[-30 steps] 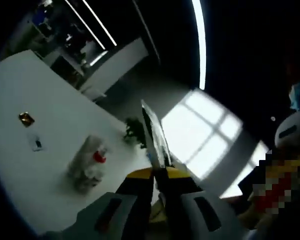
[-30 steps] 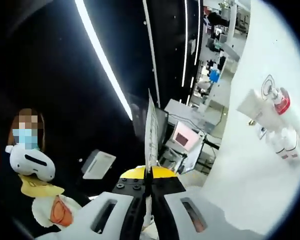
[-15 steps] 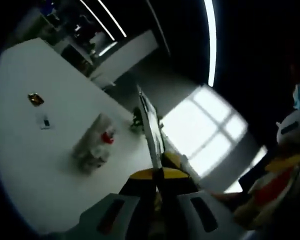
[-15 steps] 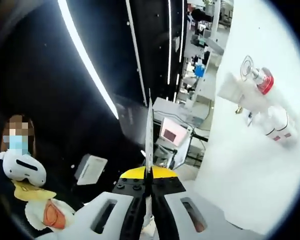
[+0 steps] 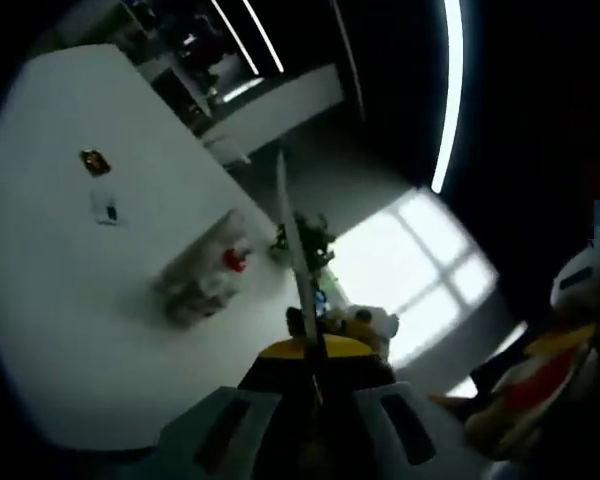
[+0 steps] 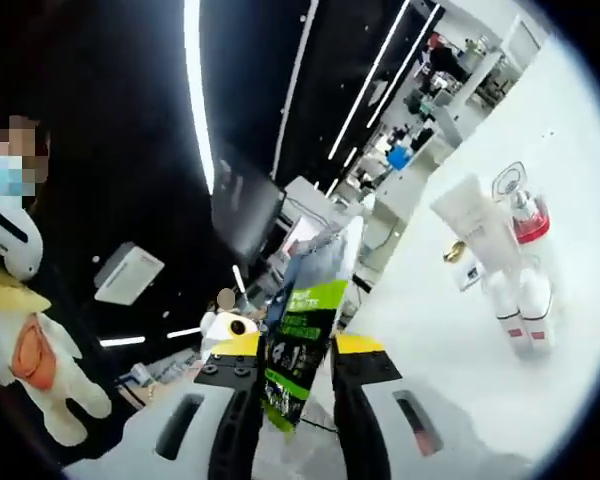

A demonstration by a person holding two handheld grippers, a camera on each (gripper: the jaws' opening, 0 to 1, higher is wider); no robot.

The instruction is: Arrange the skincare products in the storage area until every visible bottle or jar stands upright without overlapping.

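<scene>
In the left gripper view, the left gripper (image 5: 305,345) has its jaws pressed together on a thin flat card (image 5: 293,240), seen edge-on and rising from between them. Beyond it lies a white table (image 5: 70,300). A blurry cluster of skincare bottles (image 5: 202,280) sits on the table left of the card, one with a red cap (image 5: 234,261). Two small items lie farther off on the tabletop, a dark one (image 5: 94,161) and a pale tag (image 5: 106,208). A plush toy (image 5: 540,380) shows at the right edge.

In the right gripper view, the right gripper (image 6: 292,385) grips the same card, its green and black printed face (image 6: 302,335) turned toward the camera. On the table at right stand a white tube (image 6: 472,222), a clear bottle with a red collar (image 6: 524,212) and two small white bottles (image 6: 520,312), close together, all apart from the gripper. A plush toy (image 6: 25,330) hangs at left
</scene>
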